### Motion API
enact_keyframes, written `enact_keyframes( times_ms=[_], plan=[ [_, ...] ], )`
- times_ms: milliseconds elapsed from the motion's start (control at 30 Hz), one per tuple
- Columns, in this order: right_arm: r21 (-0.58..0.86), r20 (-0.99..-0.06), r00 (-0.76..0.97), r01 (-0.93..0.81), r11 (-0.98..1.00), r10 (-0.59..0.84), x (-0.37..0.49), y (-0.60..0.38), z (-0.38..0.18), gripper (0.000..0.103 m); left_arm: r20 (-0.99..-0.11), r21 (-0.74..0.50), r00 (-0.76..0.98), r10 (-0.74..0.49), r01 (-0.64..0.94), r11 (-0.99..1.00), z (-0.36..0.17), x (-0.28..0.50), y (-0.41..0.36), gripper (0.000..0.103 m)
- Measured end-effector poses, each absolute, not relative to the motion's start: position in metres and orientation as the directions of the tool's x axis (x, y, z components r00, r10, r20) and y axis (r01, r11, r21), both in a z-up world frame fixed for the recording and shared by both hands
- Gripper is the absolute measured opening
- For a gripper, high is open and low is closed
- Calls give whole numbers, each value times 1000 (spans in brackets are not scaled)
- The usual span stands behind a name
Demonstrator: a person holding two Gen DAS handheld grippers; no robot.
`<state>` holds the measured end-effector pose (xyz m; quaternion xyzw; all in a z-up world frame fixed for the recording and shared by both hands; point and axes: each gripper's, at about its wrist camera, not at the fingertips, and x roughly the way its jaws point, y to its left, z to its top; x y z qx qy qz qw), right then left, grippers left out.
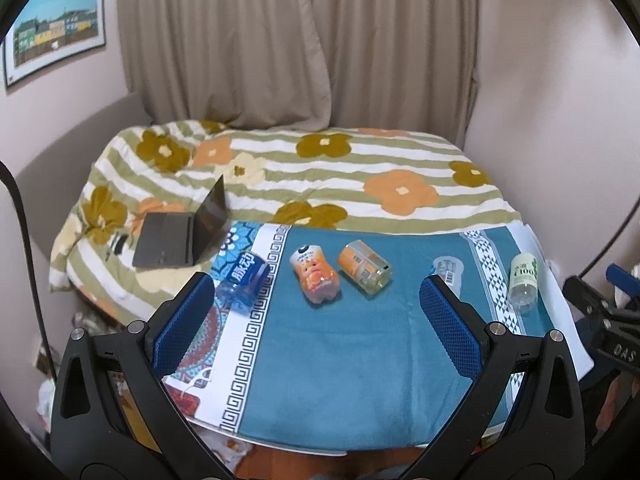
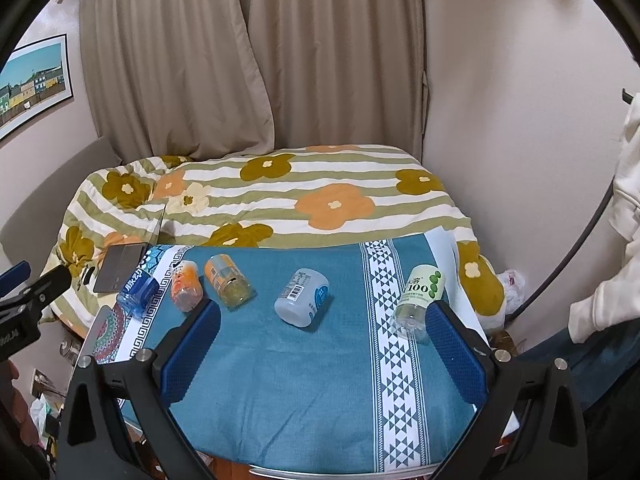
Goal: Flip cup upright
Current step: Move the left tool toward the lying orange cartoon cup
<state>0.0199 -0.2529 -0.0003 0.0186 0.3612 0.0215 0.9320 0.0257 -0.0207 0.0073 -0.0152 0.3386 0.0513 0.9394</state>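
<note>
Several cut bottle cups lie on their sides on the blue cloth (image 1: 320,360): a blue one (image 1: 244,280), an orange-pink one (image 1: 316,276), an orange-yellow one (image 1: 364,272), a clear white one (image 1: 450,274) and a green-labelled one (image 1: 522,284). In the right wrist view they are the blue (image 2: 136,290), orange-pink (image 2: 185,286), orange-yellow (image 2: 229,285), clear white (image 2: 302,296) and green (image 2: 418,300) cups. My left gripper (image 1: 316,328) is open, empty, in front of the orange cups. My right gripper (image 2: 324,344) is open, empty, in front of the white cup.
The cloth (image 2: 320,380) covers a small table before a bed with a flowered quilt (image 1: 320,176). A laptop (image 1: 180,236) lies open on the bed's left. Curtains (image 1: 300,40) hang behind. A person's sleeve (image 2: 616,240) is at the right.
</note>
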Motion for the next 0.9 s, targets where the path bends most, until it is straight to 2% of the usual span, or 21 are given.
enact_keyframes(
  times_ms=[500, 733, 900],
  plan=[
    [73, -752, 647, -109, 991, 127, 97, -251, -47, 102, -777, -50, 625, 77, -182, 982, -50, 126, 6, 103],
    [84, -801, 585, -96, 992, 124, 144, -230, -75, 102, -842, -43, 536, 61, -179, 983, -94, 181, 20, 103],
    [87, -831, 545, -78, 993, 115, 172, -220, -94, 102, -894, 5, 441, 75, -157, 988, -132, 212, 20, 103]
  ],
)
